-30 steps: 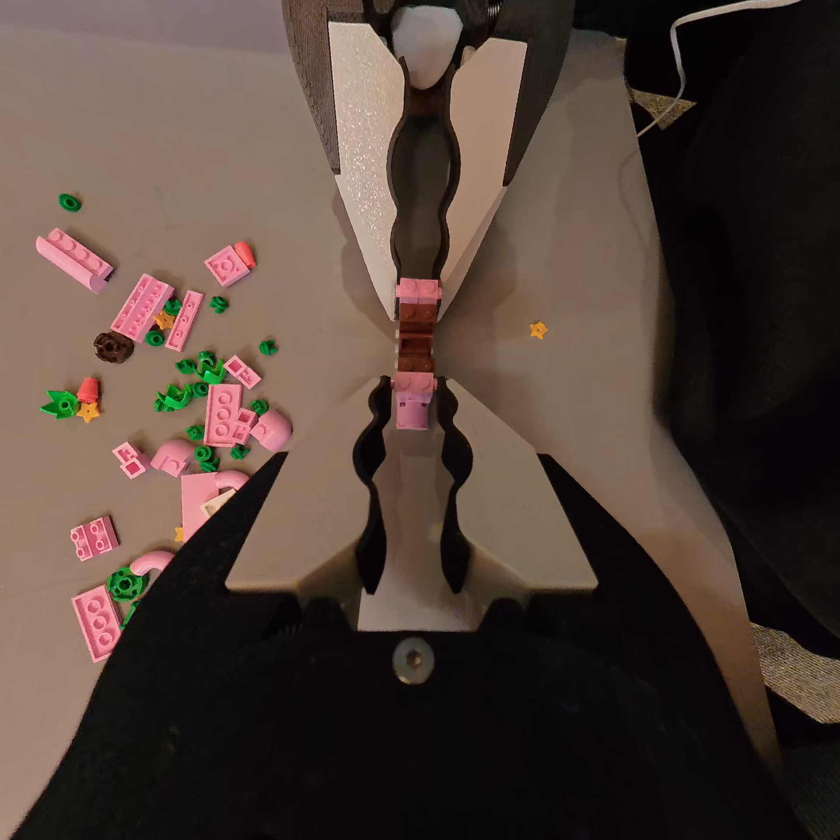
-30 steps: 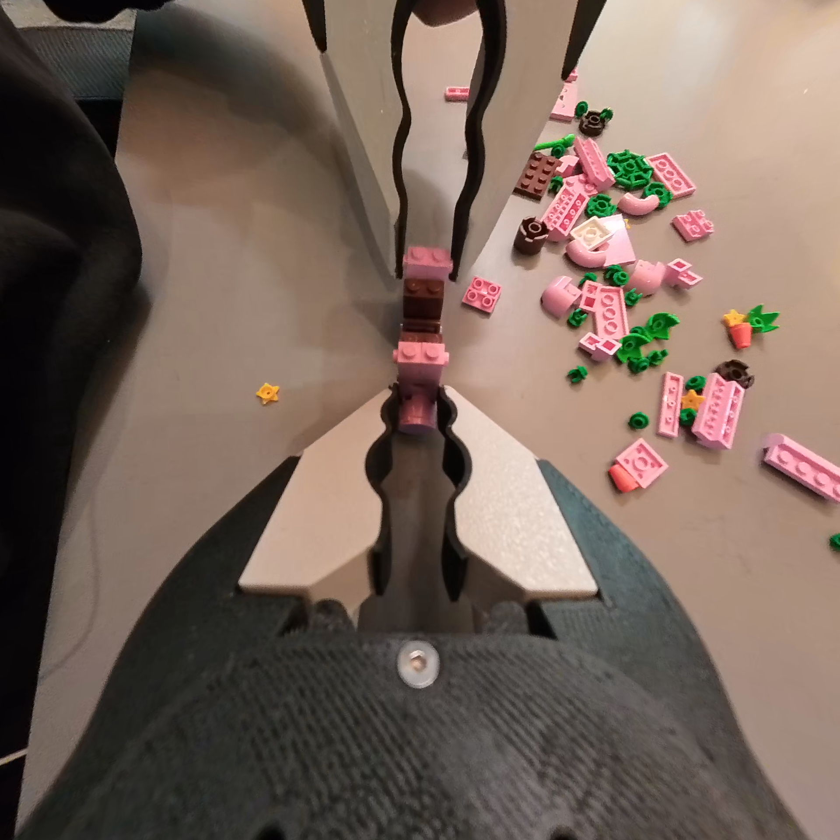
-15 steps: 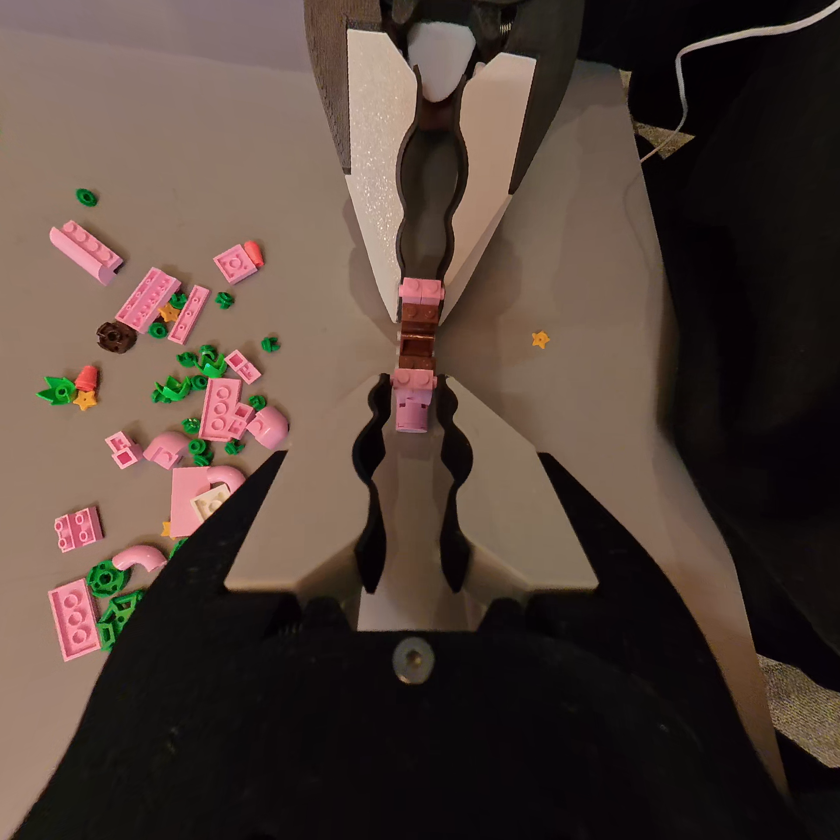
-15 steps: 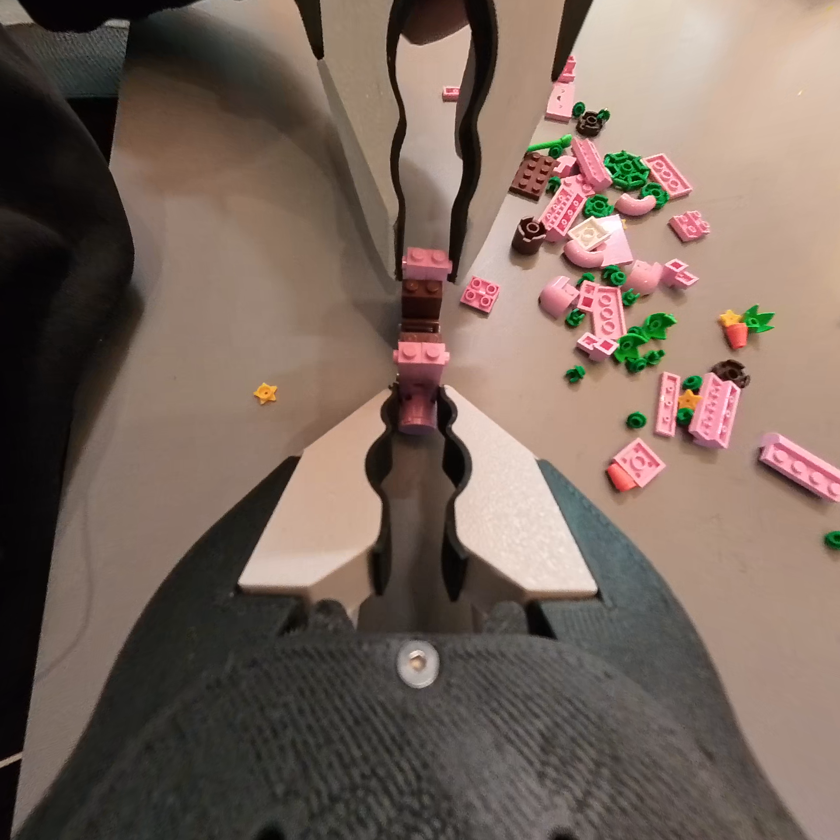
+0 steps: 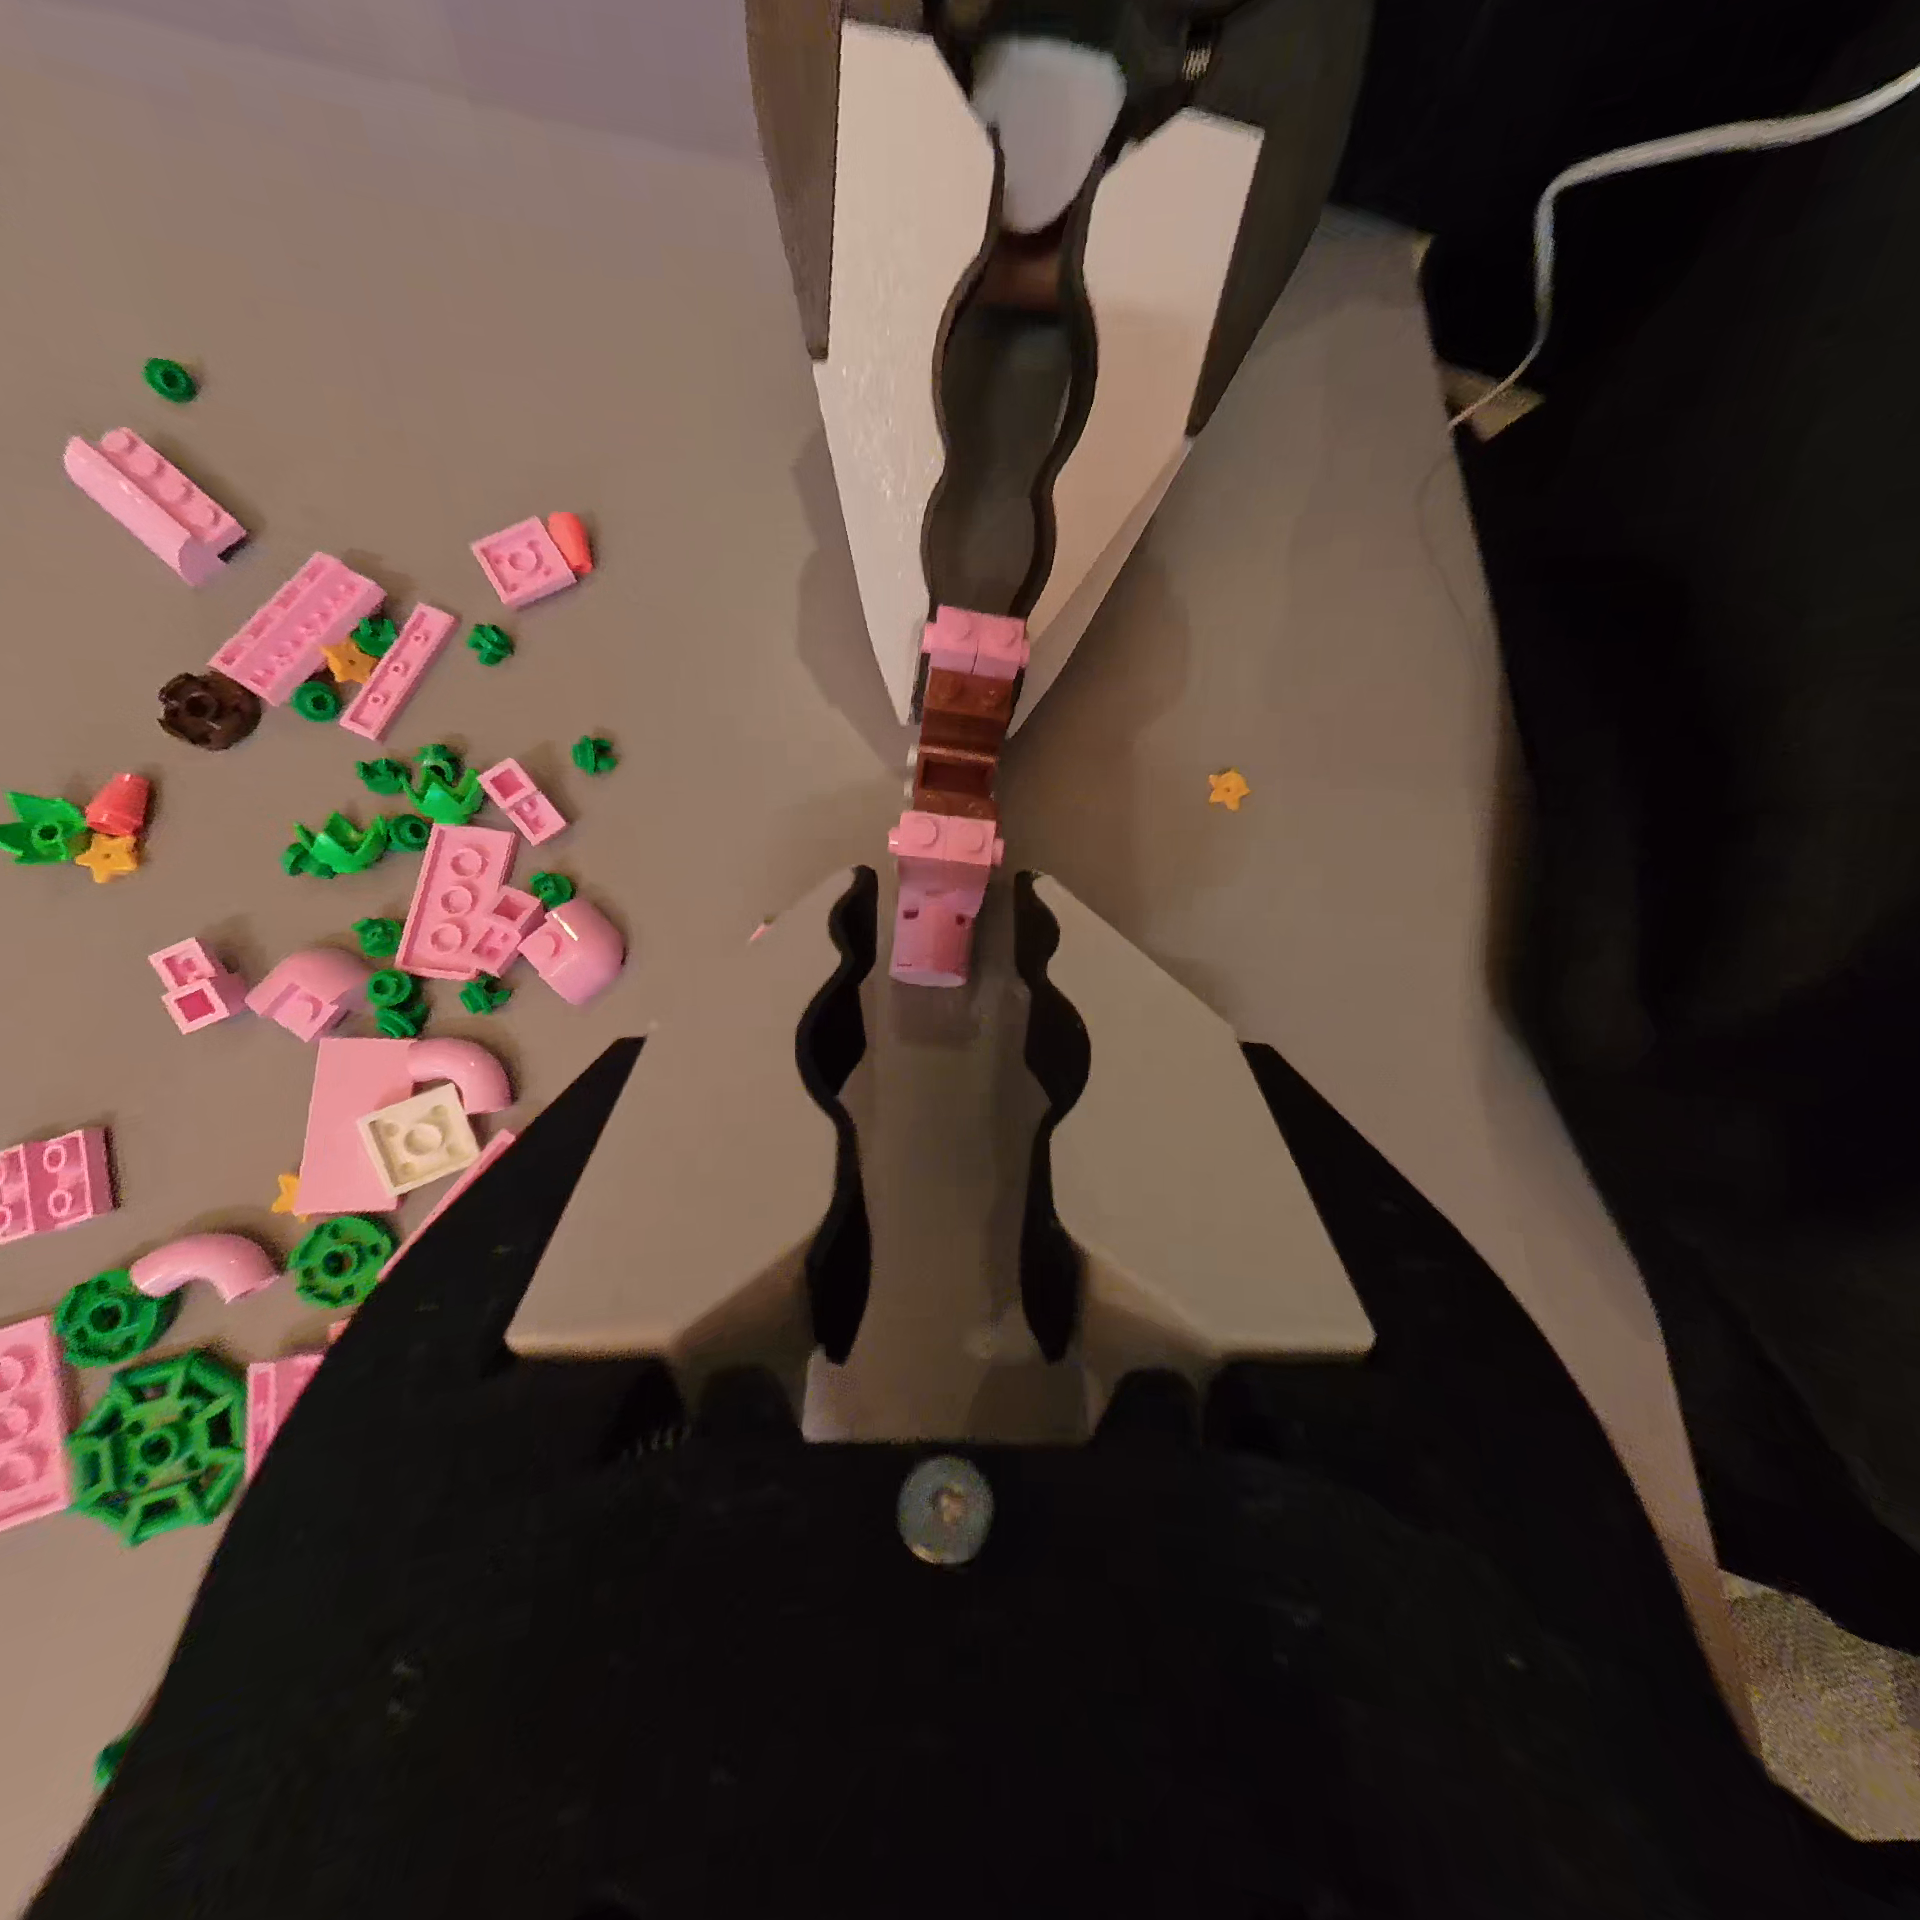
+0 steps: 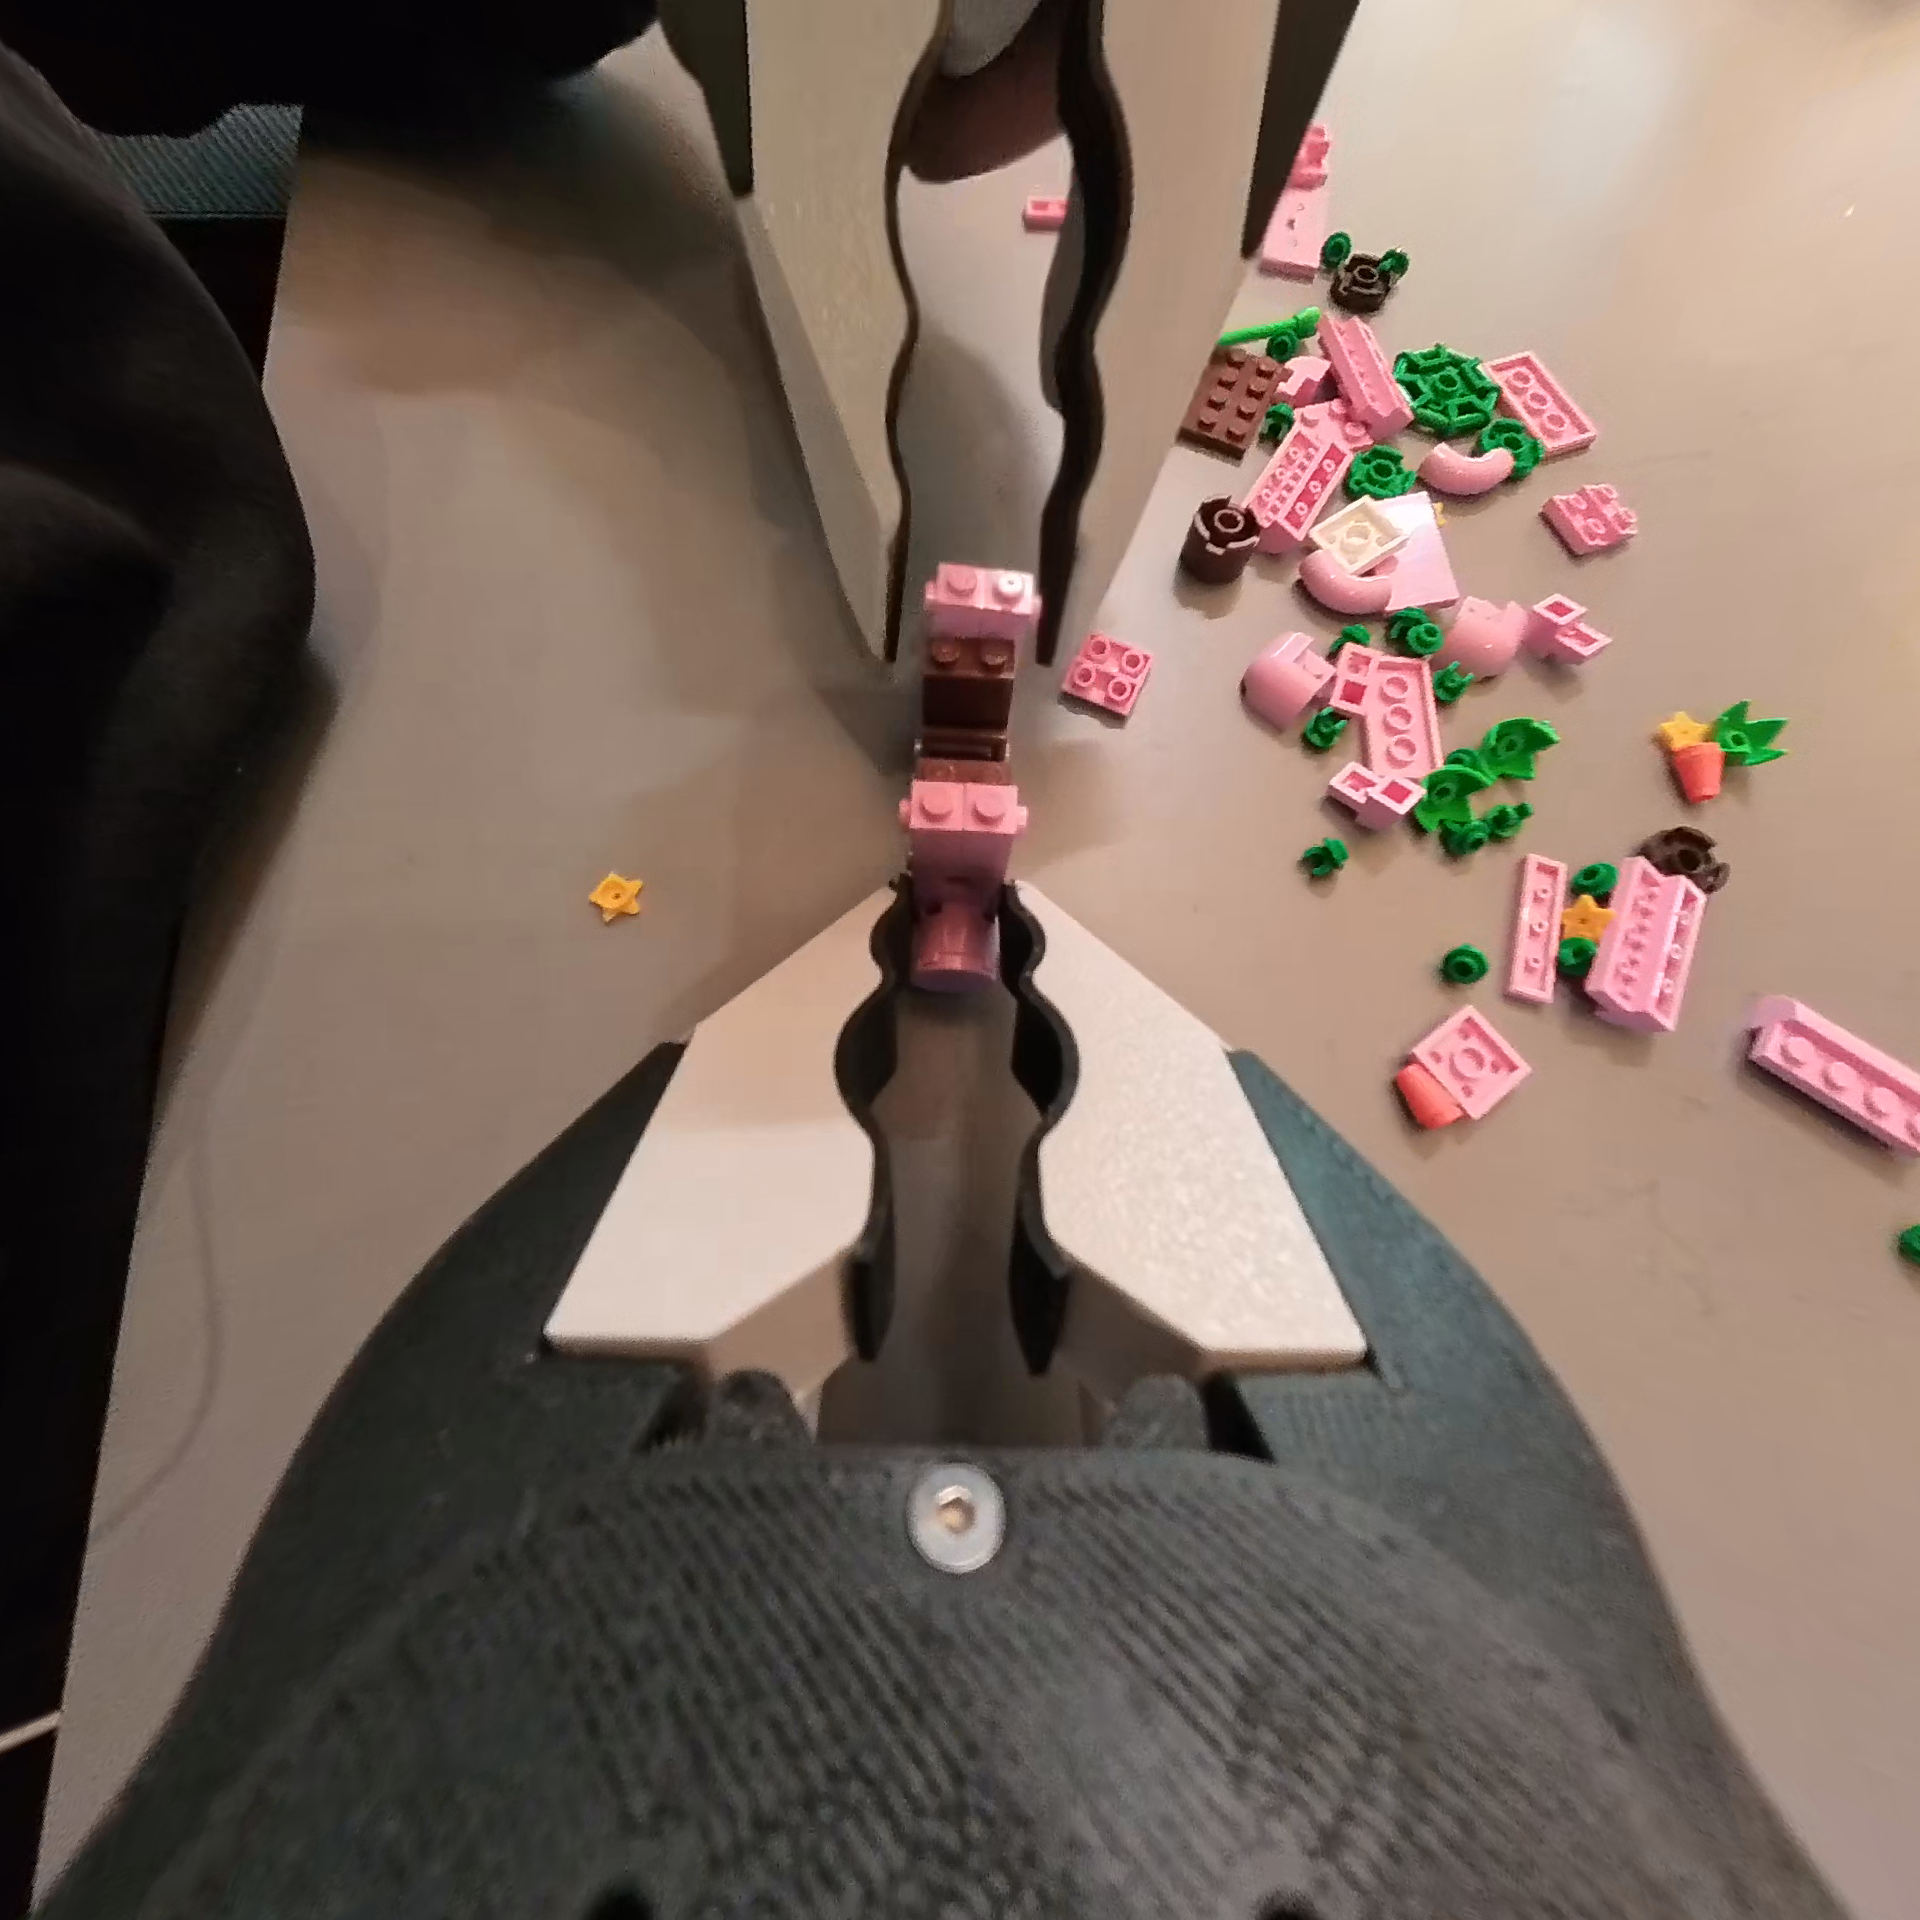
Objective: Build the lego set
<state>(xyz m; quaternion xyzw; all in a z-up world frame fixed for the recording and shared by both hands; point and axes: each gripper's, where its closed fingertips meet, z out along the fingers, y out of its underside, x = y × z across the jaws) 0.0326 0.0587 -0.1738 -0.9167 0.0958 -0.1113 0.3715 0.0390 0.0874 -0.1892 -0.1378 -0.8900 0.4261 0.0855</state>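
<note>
Only started: small pink-brown assembly (image 6: 966, 748) pinched in right claw (image 6: 954, 914), left claw (image 5: 943, 894) narrow, loose around other end. Most bricks (image 6: 1392, 707) lay unbuilt across desk (image 6: 520, 623).

My left hand-held gripper (image 5: 940, 894) and right hand-held gripper (image 6: 956, 899) look alike: black bodies, pale fingers, wavy black pads, one silver screw.

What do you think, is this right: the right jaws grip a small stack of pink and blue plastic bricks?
No: the stack of plastic bricks is pink and brown, not blue. The right wrist view shows the right gripper shut on its pink end.
</note>
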